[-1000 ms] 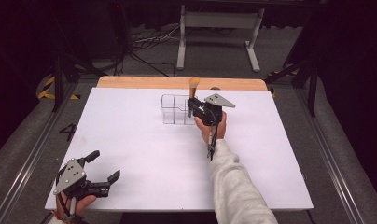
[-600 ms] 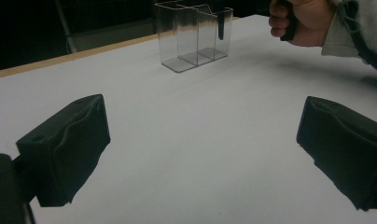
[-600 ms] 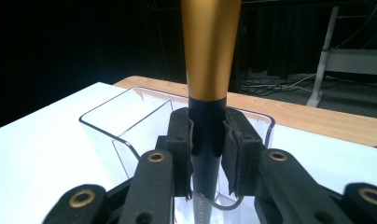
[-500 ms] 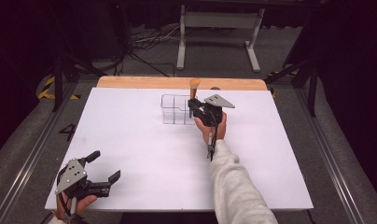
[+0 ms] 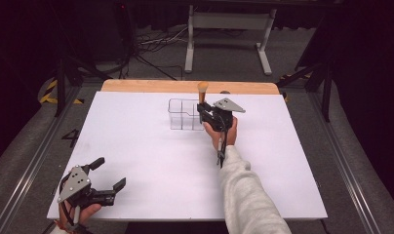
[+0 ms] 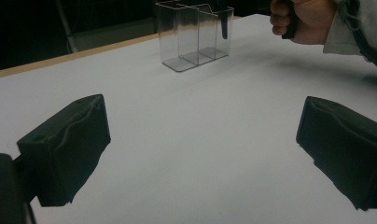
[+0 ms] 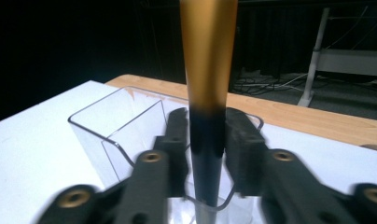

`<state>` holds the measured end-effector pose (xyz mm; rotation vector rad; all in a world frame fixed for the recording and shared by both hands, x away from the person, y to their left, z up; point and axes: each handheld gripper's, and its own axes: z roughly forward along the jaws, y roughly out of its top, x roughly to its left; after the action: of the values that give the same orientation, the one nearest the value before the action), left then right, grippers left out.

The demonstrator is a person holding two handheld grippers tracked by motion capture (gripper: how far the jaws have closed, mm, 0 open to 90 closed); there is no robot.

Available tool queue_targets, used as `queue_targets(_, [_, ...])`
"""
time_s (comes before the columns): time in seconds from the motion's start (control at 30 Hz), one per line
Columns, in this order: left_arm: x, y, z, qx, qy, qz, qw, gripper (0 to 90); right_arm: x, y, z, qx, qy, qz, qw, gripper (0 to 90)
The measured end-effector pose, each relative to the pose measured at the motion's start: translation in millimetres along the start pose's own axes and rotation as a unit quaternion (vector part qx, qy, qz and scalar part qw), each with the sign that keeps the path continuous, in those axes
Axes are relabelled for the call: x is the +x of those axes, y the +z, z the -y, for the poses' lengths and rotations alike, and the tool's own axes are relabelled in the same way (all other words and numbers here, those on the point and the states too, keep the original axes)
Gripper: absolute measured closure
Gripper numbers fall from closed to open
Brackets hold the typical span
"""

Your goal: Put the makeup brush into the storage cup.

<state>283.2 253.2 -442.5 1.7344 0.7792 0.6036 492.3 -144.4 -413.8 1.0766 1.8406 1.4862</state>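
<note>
Loosening around the upright brush (image 7: 206,93) in the clear organizer (image 7: 116,135), right gripper (image 7: 206,144) jaws just parted.

The high view looks forward and down from above my side of the tabletop (image 5: 136,161), taking in the whole white surface and the floor beyond. The left gripper view sits low near that surface, close to my near left corner, and faces across it toward the clear organizer (image 6: 196,35) well off. The right gripper view sits right against that same organizer (image 7: 126,135), facing the far wooden edge with a brush handle (image 7: 207,70) close to its lens. All 3 views share the organizer; the high and left gripper views also share my right hand (image 6: 308,18).
</note>
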Motion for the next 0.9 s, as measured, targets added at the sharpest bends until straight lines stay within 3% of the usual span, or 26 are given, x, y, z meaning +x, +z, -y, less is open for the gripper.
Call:
queue_targets(0.23, [-0.4, -0.2, -0.4, 0.003, 0.002, 0.001, 1.0000, 3.4, 1.4, -6.1, -6.7, -0.009, -0.005, -0.010, 0.9999, 49.2])
queue_targets(0.53, [-0.6, 0.5, -0.2, 0.000, 0.001, 0.000, 1.0000, 3.4, 3.6, -14.7, -19.5, -0.013, -0.042, 0.004, 0.9990, 44.6])
queue_targets(0.9, [0.1, 1.4, 0.0, 0.003, 0.000, -0.002, 1.0000, 3.3, -1.1, -32.1, -34.9, -0.020, -0.069, 0.019, 0.9972, 33.8])
